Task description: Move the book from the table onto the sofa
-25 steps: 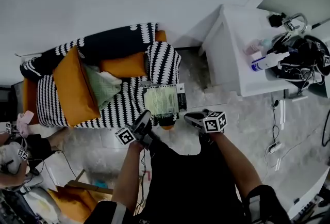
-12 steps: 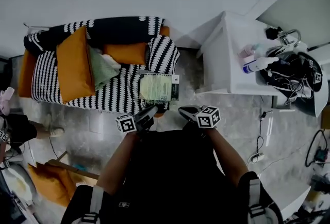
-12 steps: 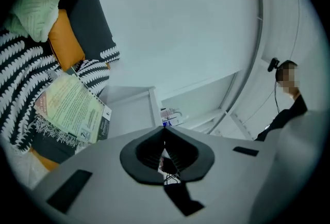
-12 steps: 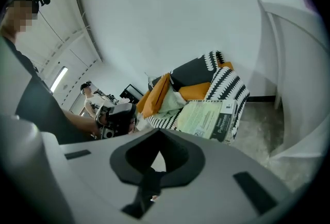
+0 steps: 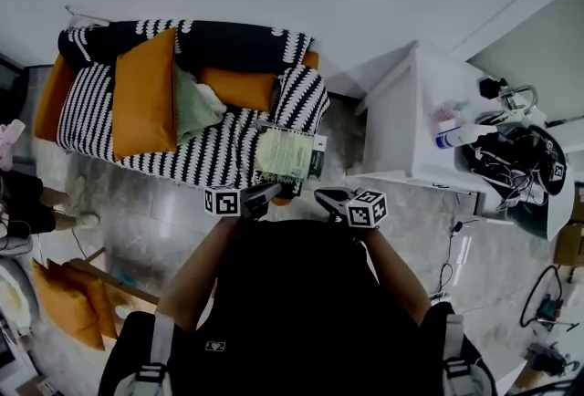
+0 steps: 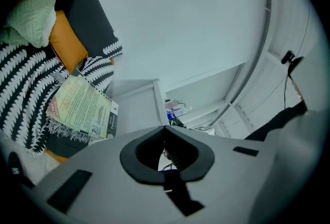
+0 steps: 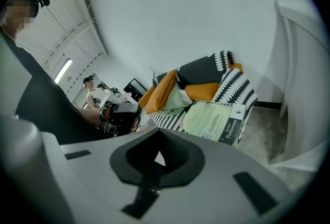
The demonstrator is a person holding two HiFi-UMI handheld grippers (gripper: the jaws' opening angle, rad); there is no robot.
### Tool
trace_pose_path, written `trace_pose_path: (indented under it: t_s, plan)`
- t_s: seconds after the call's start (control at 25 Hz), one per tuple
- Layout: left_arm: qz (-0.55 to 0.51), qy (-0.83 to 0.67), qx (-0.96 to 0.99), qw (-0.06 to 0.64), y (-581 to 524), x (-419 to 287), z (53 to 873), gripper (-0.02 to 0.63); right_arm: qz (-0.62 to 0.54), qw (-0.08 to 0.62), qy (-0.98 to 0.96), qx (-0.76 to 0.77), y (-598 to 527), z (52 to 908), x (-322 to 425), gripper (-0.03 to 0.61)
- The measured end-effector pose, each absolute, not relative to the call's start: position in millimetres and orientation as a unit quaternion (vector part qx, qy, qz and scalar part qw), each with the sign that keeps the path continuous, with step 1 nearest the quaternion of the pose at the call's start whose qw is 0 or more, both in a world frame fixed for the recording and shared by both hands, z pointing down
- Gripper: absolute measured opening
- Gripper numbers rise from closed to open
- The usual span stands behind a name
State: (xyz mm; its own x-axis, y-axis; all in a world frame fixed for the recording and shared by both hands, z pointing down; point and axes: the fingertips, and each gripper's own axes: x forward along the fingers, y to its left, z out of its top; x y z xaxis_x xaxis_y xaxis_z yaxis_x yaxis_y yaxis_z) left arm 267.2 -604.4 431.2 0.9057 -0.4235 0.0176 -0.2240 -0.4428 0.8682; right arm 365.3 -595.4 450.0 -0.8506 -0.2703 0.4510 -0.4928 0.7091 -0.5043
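Note:
The book (image 5: 289, 155), pale green with a dark spine edge, lies flat on the right end of the black-and-white patterned sofa (image 5: 137, 143). It also shows as the book (image 6: 82, 109) in the left gripper view and the book (image 7: 215, 121) in the right gripper view. My left gripper (image 5: 270, 192) is shut and empty, just in front of the book's near edge. My right gripper (image 5: 323, 196) is shut and empty too, a little right of the book. Both sit close to my body, apart from the book.
Orange cushions (image 5: 144, 93) and a pale green throw (image 5: 196, 107) fill the sofa's left and middle. A white table (image 5: 411, 125) stands to the right with a spray bottle (image 5: 456, 135) and black cables (image 5: 520, 157). A seated person (image 7: 95, 95) is at the far left.
Both grippers have let go of the book and shut, drawing back toward my body. The book stays on the sofa. The head view has shifted, so the sofa sits higher.

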Motion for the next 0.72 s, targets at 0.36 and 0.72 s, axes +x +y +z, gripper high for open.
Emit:
trace_pose_path:
  t_s: [0.36, 0.72]
  plan:
    - [-0.084, -0.193, 0.85, 0.482, -601, 270, 431, 0.011, 0.324, 0.184, -0.905, 0.203, -588, 451, 370, 0.006]
    - [-0.081, -0.212, 0.844, 0.486, -599, 260, 441, 0.011, 0.315, 0.207, -0.907, 0.187, -580, 455, 366, 0.006]
